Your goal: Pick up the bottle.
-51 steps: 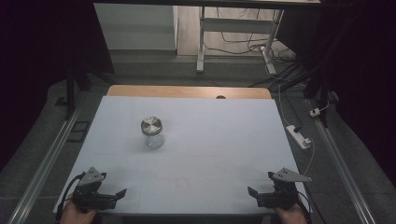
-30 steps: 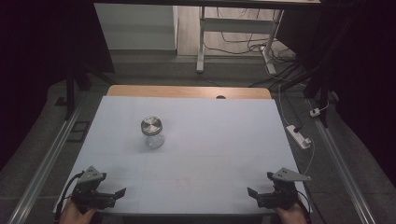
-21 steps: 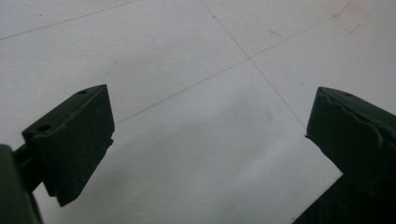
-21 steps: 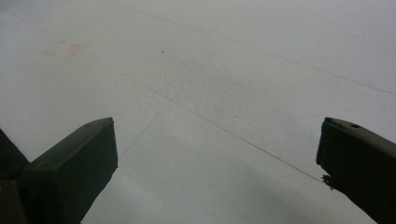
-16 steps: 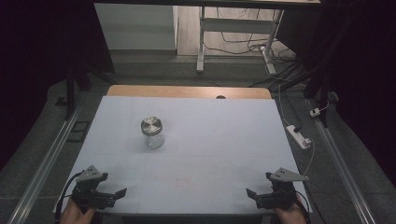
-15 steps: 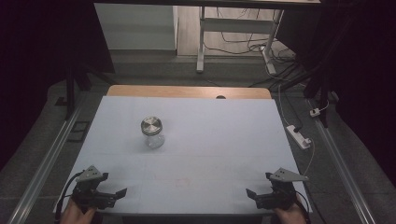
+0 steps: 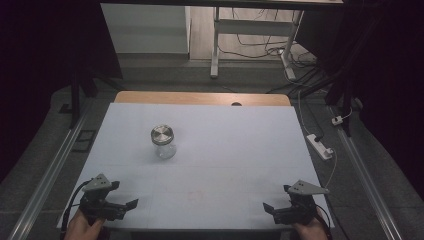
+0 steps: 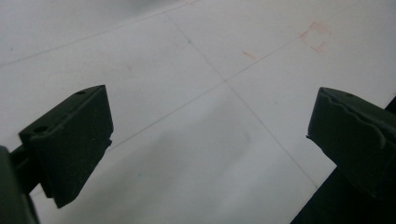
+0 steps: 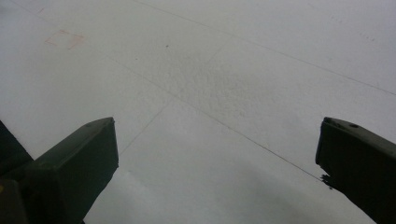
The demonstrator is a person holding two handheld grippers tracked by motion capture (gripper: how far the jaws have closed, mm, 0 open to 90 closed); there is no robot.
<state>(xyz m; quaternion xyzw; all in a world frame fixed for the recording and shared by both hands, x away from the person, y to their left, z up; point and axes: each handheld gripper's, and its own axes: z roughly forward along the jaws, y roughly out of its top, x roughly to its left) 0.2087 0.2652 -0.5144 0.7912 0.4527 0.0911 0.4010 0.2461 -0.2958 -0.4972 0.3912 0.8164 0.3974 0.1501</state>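
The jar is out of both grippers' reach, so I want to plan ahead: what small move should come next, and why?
Probably move the left gripper forward toward the jar. The jar stands upright, lid on, on the left half of the table, nearer that gripper. Both grippers wait at the near edge, the right gripper open too, the left's jaws having just been opening, nothing between them.

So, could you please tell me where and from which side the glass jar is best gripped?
Probably across the clear glass body, just under the metal lid, coming level from the near side: the jar stands upright with bare table around it.
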